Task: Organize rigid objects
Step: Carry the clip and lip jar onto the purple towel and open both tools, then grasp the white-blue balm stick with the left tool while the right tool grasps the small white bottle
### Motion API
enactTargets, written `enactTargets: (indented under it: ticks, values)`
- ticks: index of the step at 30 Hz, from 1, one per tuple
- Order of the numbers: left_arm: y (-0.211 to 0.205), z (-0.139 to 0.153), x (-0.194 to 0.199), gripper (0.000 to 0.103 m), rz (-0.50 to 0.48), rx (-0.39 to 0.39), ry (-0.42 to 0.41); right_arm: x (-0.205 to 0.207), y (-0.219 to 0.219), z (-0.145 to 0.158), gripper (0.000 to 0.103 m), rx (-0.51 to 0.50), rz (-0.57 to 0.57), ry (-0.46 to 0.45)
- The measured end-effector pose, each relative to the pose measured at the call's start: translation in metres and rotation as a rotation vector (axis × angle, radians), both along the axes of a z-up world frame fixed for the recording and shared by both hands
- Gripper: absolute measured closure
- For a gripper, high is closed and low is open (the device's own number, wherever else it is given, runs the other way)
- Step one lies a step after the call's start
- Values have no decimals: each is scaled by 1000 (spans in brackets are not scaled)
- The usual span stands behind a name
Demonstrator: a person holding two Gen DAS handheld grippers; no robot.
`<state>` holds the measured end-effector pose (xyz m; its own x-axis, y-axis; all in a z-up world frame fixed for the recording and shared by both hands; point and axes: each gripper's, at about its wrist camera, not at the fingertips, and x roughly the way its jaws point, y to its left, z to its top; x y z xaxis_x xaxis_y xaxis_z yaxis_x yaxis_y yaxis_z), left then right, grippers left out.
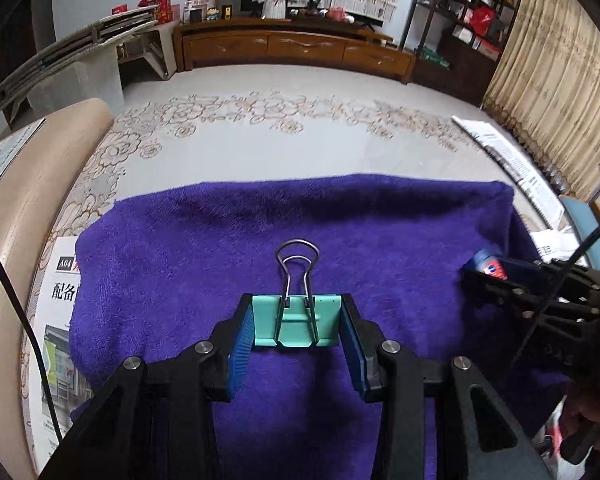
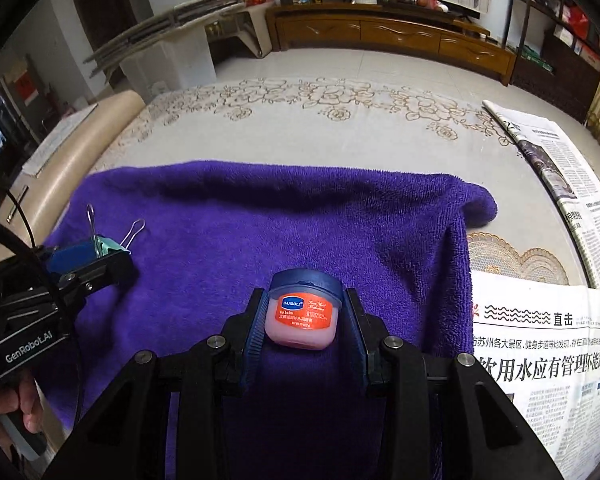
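Both things are already carried, so the coming move depends on what lies under each of them: the purple fleece towel [image 1: 284, 220] spread on the counter, directly below and just beyond both pairs of tongs.

The left tongs [image 1: 298, 322] are closed part way and pinch a mint-green metal binder clip [image 1: 296, 322] by its two short ends. The blue ribbed pads [image 1: 242, 344] press on the left and right sides of its body. The long axis of the clip runs across, from pad to pad. In the left wrist view its silver wire handles [image 1: 296, 268] point to the far side, away from the tongs. In the right wrist view they stand apart like a V.

The right tongs [image 2: 302, 312] are also closed part way, on a small round jar of pink lip balm with a blue lid and an orange label [image 2: 303, 314]. The jar sits upright between the pads, lid up, label toward the camera.

In the scene the clip is on the left and the jar on the right — well apart, with bare towel between them. Whether either thing touches the towel I cannot tell; both seem to be low over its near half. Folded newspapers [image 2: 540, 352] lie just beside the right edge of the towel, so the jar is the nearer to that edge. My judgement: each hand can put its thing down on its own side without crossing the other.
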<state>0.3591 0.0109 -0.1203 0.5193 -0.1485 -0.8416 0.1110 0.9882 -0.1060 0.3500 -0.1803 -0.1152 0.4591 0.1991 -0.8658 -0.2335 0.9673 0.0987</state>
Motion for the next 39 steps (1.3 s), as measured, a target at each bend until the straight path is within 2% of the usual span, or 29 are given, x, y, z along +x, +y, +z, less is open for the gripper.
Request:
enactTargets:
  ticks: [5,7,8,10,11,12,14,16,17,18,19,20,21,24,29,31,34,38,39]
  values:
    - [1,-2,-2,64,-10,35,17,1,4,0,65,-26,28,-5]
    - [-5,-2,-2,63,-35,84,22,-1,5,0,63,-40,46,-13]
    - [-8,-2,-3,58,-45,109,25,-2,6,-1,62,-45,56,-18]
    - [-8,-2,-4,45,-40,137,31,-3,7,0,52,-39,76,-14]
    - [-7,-2,-5,41,-40,125,37,-4,8,0,49,-38,79,-12]
    - [-4,-1,-6,41,-39,107,37,-4,7,0,43,-42,76,-7]
    - [4,7,-13,40,-19,65,10,-9,4,4,41,-24,67,-19]
    - [12,18,-24,30,-5,38,-21,-16,-1,13,41,14,59,-32]
    - [14,23,-30,18,3,31,-36,-22,-6,20,40,47,54,-43]
    - [18,32,-43,10,14,19,-67,-28,-10,28,34,72,50,-55]
    - [20,37,-50,6,16,11,-83,-35,-14,34,18,89,44,-69]
    - [22,43,-61,0,15,0,-92,-47,-20,44,9,104,34,-91]
    - [24,47,-69,0,11,-13,-92,-55,-24,50,0,111,28,-107]
    - [26,52,-104,0,-29,-73,-63,-84,-39,63,0,141,10,-104]
    - [18,48,-162,0,-59,-40,-61,-143,-67,74,0,96,-58,-109]
    - [12,37,-180,0,-105,-25,-44,-163,-80,71,0,81,-94,-109]
    - [5,24,-192,0,-149,9,-47,-187,-98,63,0,105,-146,-100]
    - [-2,15,-193,1,-184,14,-49,-211,-122,53,0,178,-224,-104]
    - [-4,12,-193,5,-191,27,-45,-214,-125,50,0,187,-235,-109]
